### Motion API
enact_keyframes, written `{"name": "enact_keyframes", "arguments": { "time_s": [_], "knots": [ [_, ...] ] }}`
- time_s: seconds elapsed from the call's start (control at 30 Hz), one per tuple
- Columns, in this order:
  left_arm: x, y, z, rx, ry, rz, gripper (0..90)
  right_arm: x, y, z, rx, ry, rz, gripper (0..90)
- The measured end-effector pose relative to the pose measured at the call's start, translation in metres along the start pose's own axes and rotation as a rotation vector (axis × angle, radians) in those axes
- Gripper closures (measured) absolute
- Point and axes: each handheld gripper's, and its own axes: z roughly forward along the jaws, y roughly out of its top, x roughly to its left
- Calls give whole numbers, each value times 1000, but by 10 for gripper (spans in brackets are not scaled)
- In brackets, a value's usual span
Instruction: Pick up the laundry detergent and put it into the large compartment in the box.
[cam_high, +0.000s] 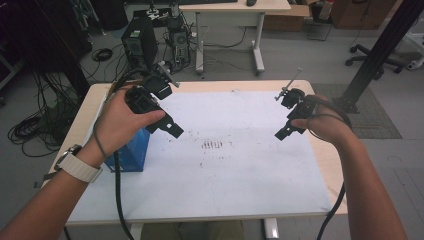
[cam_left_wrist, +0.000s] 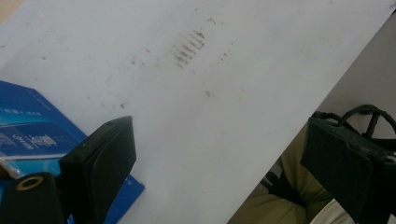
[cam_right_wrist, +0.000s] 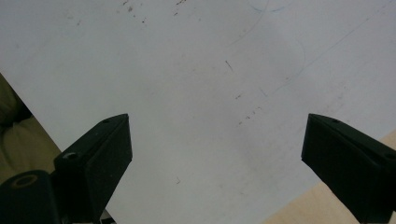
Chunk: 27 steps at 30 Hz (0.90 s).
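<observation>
Blue box (cam_high: 131, 152) lies at the white surface's (cam_high: 235, 175) left edge, just below the left tongs (cam_high: 170, 127). Both tongs hover wide open and empty, the right tongs (cam_high: 286, 131) well apart across the surface.

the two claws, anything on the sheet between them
No object: between the left claw and right claw, the high view shows bare white sheet with a patch of dark smudges.

flat blue cardboard box (cam_left_wrist: 32, 135) at the table's left edge | pale print on its face | too blurred to read
</observation>
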Motion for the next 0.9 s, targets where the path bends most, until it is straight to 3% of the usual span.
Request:
{"name": "enact_keyframes", "arguments": {
  "time_s": [0.9],
  "knots": [
    [-27, -1, 29, 26, -36, 91, 104, 0, 4, 3, -1, 5, -7, 88]
  ]
}}
